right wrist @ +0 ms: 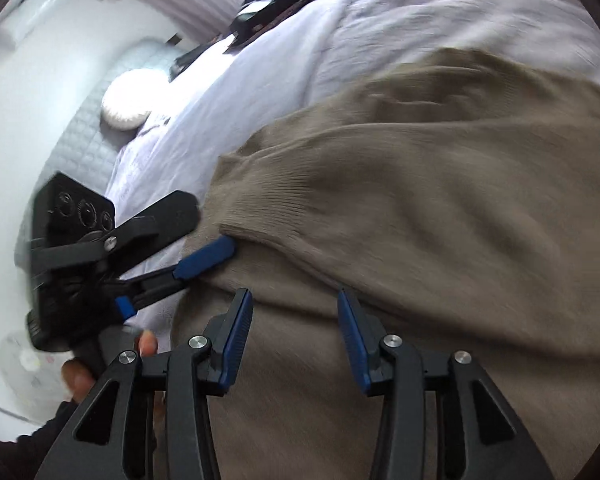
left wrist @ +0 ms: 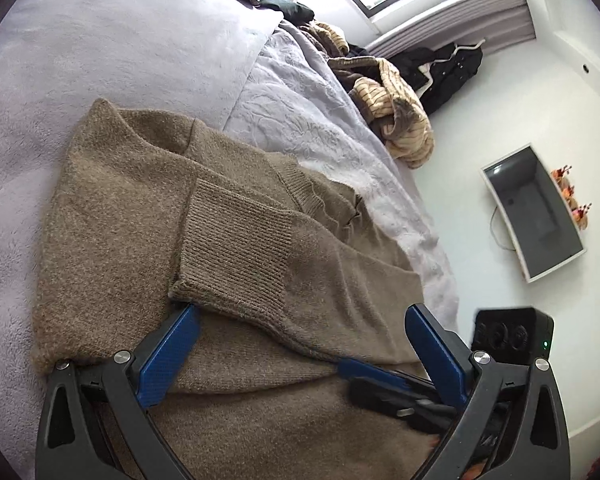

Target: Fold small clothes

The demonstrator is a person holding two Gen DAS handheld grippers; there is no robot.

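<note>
A brown knit sweater (left wrist: 148, 208) lies on a lavender blanket (left wrist: 100, 40), with one sleeve folded across its body; the ribbed cuff (left wrist: 236, 248) lies in the middle. My left gripper (left wrist: 300, 320) is open just above the sweater, its left finger beside the cuff's edge. The right gripper's blue fingers (left wrist: 364, 368) show at the sweater's lower right. In the right wrist view my right gripper (right wrist: 294, 312) is open over the sweater (right wrist: 440, 200), holding nothing. The left gripper (right wrist: 172, 248) shows there, open at the sweater's left edge by a cuff.
A heap of striped tan and dark clothes (left wrist: 392, 108) lies on the bed's far edge. A black jacket (left wrist: 448, 68) lies on the white floor under the window. A grey open box (left wrist: 536, 208) stands on the floor. A round white cushion (right wrist: 126, 100) lies beside the bed.
</note>
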